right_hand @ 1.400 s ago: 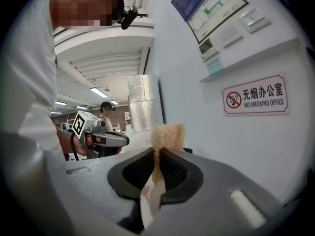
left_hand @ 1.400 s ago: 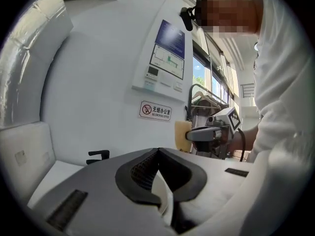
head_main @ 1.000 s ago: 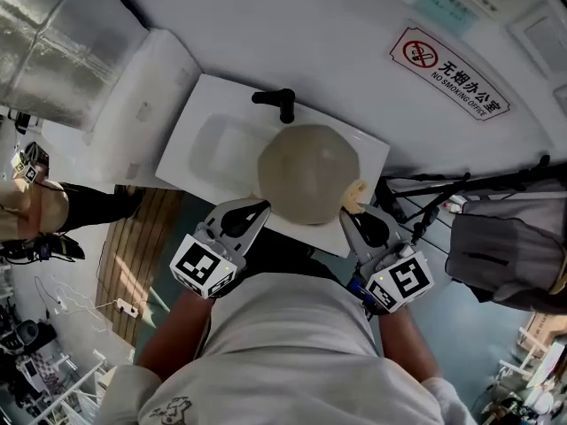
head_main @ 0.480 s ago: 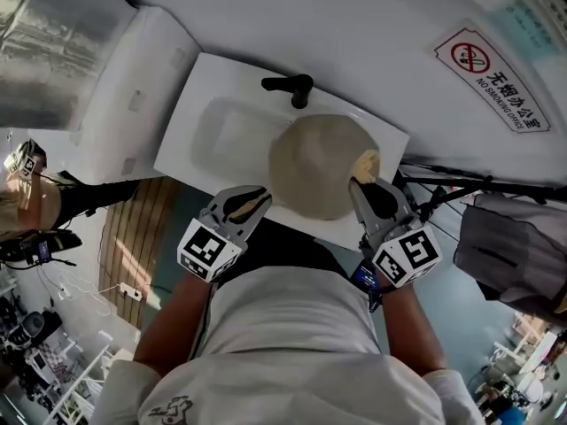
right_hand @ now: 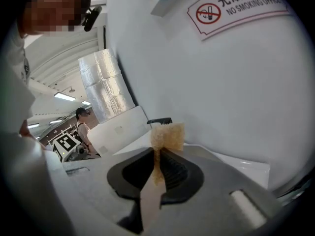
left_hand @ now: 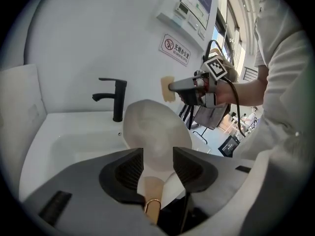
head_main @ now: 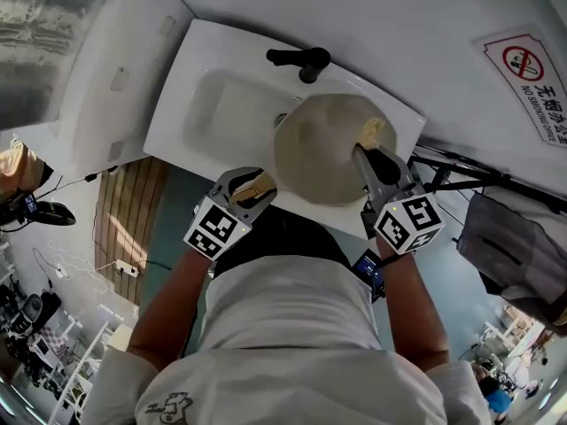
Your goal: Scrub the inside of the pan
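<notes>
Left gripper view showed the left tongs point(left_hand: 157, 154) opening, their 2 pads apart on either side of the pan's wooden handle point(left_hand: 151, 191), not pressing it. The right tongs point(right_hand: 158, 154) were clamped on a tan sponge point(right_hand: 167, 134), held over the pan's right edge. The pale pan point(head_main: 319, 149) sat at the right end of the white sink point(head_main: 199, 69), near the black faucet point(head_main: 301, 60). A wall sign point(right_hand: 236, 6) read "NO SMOKING OFFICE".

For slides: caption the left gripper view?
Left tongs opening, round beige pan's wooden handle between them; right tongs hold yellow sponge.
</notes>
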Motion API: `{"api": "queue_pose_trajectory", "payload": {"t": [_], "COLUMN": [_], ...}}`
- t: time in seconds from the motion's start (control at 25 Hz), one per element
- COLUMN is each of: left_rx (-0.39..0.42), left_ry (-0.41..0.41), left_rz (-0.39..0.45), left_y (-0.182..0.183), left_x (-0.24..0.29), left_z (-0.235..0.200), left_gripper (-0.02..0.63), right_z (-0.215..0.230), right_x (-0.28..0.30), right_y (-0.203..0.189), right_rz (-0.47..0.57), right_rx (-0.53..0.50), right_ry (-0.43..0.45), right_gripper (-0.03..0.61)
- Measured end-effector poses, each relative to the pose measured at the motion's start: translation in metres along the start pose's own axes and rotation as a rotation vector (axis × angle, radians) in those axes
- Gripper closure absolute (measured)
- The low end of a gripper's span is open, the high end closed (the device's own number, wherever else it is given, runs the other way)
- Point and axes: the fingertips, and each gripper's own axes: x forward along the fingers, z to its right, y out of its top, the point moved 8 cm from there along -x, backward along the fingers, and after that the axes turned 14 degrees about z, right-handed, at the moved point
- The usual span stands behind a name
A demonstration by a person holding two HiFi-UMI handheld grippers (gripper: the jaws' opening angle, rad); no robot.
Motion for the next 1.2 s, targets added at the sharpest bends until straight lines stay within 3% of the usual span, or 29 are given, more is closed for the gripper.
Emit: {"api": "queue_pose_trajectory", "payload": {"t": [0.2,0.6,1.2], "left_rx": [-0.039,-0.056,-0.074], "left_ry": [-0.027,-0.029,-0.059], "left_rz": [-0.083,-0.221,-0.315], "left_y": [-0.027,-0.072,-0.104], "left_x": [0.013,0.024,0.033], "left_z": [-0.008,-0.021,-0.025], "left_gripper": [0.378,0.370,0.380], "right_z": [0.014,0.046,0.067], "right_x": [0.019,0.044,0.072], "right_y": [-0.018,-0.042,-0.058], "right_rz": [-0.042,-0.078,-0.072], "right_rx": [-0.004,0.023,0.022], "right_ry": [-0.031,-0.115,-0.195], "right_gripper": [0.538,0.537,0.528]}}
